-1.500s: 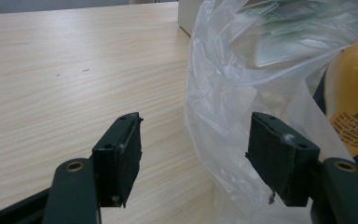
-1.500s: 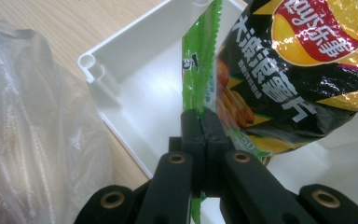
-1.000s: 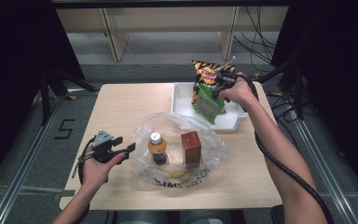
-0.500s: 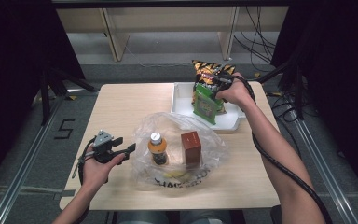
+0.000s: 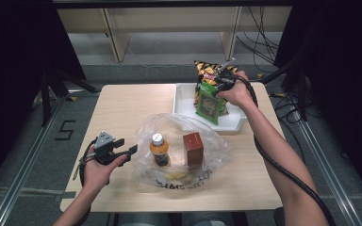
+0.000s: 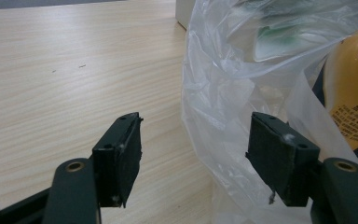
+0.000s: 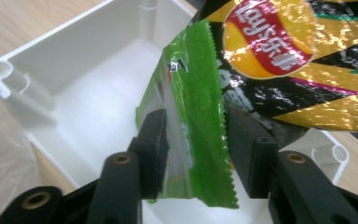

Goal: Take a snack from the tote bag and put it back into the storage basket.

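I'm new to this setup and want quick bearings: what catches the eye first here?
The crumpled clear plastic bag mid-table, holding an orange bottle and a brown box. At the white tray behind it, the right tongs, jaws just opening, straddle a green snack packet.

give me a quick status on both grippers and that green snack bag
Right gripper jaws just opened, green snack bag between them, unpinched. Left gripper open at plastic bag edge. Nothing blocking.

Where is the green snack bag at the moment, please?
In the high view the green snack bag stands in the white tray at the table's far right, against the chip bag, between the right gripper jaws.
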A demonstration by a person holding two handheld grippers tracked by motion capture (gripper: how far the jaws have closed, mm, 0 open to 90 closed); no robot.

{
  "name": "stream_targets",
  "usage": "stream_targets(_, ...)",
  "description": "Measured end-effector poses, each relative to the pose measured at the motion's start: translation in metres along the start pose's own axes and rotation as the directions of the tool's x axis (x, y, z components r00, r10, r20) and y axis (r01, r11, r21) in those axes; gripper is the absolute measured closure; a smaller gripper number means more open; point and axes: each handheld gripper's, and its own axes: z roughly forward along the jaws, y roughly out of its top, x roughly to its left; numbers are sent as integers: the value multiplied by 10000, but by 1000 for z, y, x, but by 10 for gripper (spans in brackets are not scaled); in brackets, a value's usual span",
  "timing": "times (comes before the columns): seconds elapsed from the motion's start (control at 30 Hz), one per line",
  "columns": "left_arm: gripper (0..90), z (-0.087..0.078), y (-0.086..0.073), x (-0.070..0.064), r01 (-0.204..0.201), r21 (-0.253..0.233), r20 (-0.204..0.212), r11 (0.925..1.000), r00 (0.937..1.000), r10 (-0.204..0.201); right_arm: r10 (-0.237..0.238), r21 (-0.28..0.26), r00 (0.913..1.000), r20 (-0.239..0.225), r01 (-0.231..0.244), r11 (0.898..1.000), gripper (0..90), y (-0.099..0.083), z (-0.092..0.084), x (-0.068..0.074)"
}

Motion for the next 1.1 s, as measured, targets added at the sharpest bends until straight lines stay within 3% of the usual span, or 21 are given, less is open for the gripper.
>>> stream_targets(0.17,343,0,0,0,14,-4,4,10000,10000,-14,58,-656,9990,440,-29,9978,543,-2,-8,-2)
stream_targets(0.23,343,0,0,0,-7,-4,-13,10000,10000,7,293,-896,9973,671,-233,9957,548,-3,-14,-3)
stream_targets(0.3,343,0,0,0,-12,-16,13,10000,10000,12,619,-1072,9936,944,-517,9929,660,-7,-20,-4)
stream_targets(0.4,343,0,0,-1,87,-23,31,10000,10000,-87,920,-878,9943,548,-870,9923,809,-16,-21,-4)
stream_targets(0.47,344,0,0,-1,-64,-41,38,10000,10000,64,1394,-790,9896,366,-1362,9875,866,-23,-17,-2)
stream_targets(0.53,344,0,0,-1,-74,-17,13,10000,10000,74,1525,-764,9880,229,-1503,9857,900,-30,-12,-2)
stream_targets(0.67,345,0,0,-1,88,-22,39,10000,10000,-88,1754,-653,9845,96,-1744,9825,900,-41,-6,1)
stream_targets(0.73,345,0,-1,0,5,3,-6,10000,10000,-5,1680,-773,9858,24,-1673,9829,900,-46,-4,3)
stream_targets(0.8,345,-1,-1,0,-13,-1,-9,10000,10000,13,1954,-878,9807,77,-1939,9771,900,-50,-4,6)
stream_targets(0.87,345,-1,-1,-1,-31,-13,-13,10000,10000,31,1828,-1064,9831,95,-1807,9778,900,-54,-5,6)
stream_targets(1.1,345,-2,0,0,-22,-75,-18,10000,10000,22,2442,-968,9697,75,-2424,9653,900,-55,8,-3)
